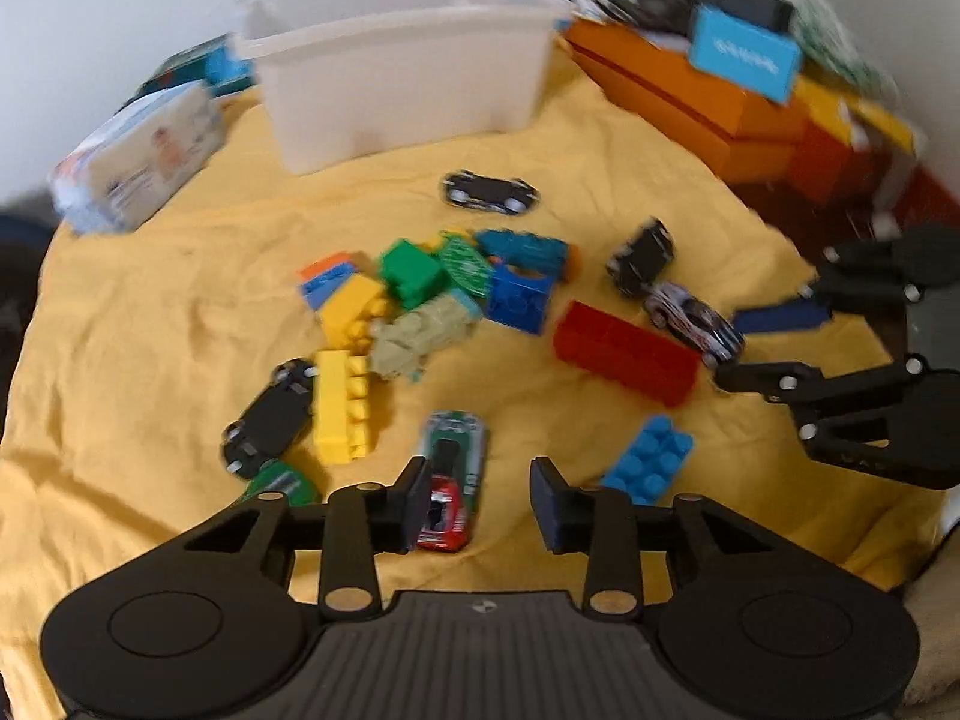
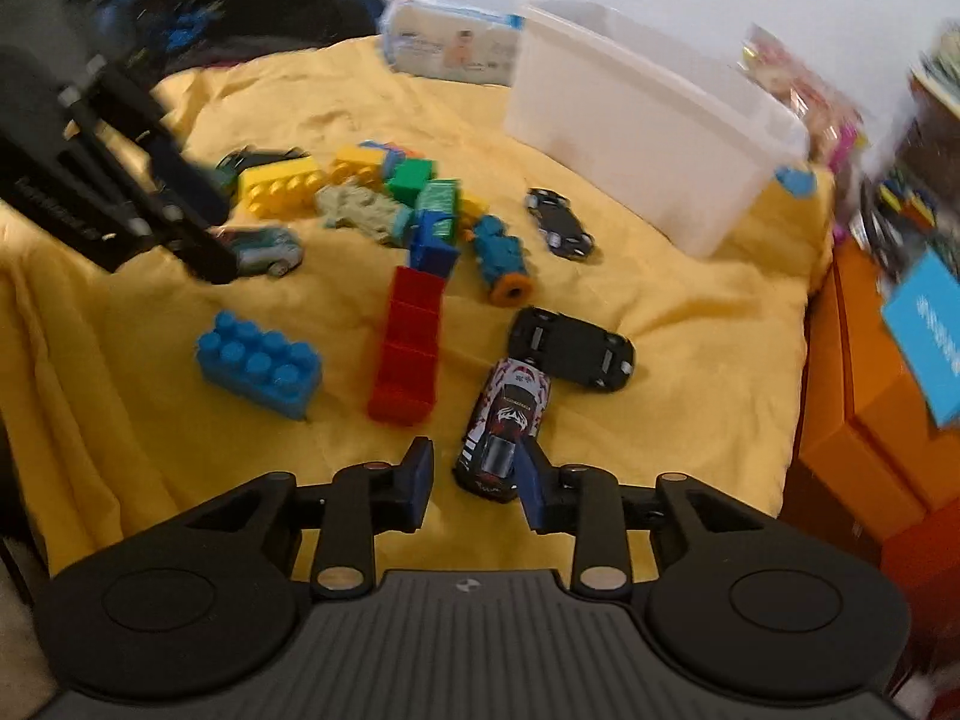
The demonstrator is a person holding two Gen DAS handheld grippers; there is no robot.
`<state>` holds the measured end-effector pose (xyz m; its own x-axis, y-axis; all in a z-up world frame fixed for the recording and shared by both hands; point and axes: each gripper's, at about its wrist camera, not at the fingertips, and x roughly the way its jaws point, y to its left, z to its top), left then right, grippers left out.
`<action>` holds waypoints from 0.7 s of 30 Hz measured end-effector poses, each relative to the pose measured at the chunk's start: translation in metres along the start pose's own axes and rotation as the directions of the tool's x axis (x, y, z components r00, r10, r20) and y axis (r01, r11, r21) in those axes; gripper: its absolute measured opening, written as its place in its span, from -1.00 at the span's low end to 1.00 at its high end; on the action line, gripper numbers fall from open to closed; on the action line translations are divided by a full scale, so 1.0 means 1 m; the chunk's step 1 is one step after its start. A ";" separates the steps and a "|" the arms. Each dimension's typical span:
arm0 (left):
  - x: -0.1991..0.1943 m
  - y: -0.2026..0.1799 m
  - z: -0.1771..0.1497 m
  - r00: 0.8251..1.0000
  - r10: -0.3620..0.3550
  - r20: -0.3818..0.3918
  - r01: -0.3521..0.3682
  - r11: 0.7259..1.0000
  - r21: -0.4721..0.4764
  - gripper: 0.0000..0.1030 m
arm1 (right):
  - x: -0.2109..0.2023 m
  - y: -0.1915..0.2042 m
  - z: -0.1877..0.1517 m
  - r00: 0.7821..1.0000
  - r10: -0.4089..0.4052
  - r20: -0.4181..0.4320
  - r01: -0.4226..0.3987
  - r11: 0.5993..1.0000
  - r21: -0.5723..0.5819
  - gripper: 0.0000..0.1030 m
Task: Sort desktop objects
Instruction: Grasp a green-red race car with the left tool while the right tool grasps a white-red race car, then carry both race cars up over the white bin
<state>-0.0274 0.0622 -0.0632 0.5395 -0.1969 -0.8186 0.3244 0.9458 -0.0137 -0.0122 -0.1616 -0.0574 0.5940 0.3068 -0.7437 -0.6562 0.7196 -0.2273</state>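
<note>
Yellow cloth (image 1: 150, 330) carries scattered bricks and toy cars; the white plastic bin (image 1: 408, 78) behind them looks empty, though blurred. Left gripper (image 1: 480, 498) and right gripper (image 2: 474, 477) both gape, each over a toy car.

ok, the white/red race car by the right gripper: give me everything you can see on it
The race car is a small toy with a white body, red and black graphics, a dark windshield and a glossy, die-cast-looking finish. It sits upright on its wheels on the yellow cloth, one end pointing toward the right gripper, whose open jaws straddle that end without clearly gripping it. Its far end looks to touch or nearly touch the black car lying behind it. The red brick lies apart on its left. In the left wrist view it sits between the right gripper's fingers.
</note>
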 end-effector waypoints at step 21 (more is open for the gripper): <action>0.022 0.020 -0.007 0.997 -0.070 -0.028 0.069 0.997 -0.045 -0.36 | 0.019 -0.034 -0.004 0.997 0.074 -0.034 -0.062 0.958 0.280 -0.37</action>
<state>-0.0147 0.0782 -0.0850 0.4931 -0.2557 -0.8316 0.3259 0.9405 -0.0959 0.0195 -0.1825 -0.0662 0.5274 0.3379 -0.7795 -0.5348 0.8450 0.0044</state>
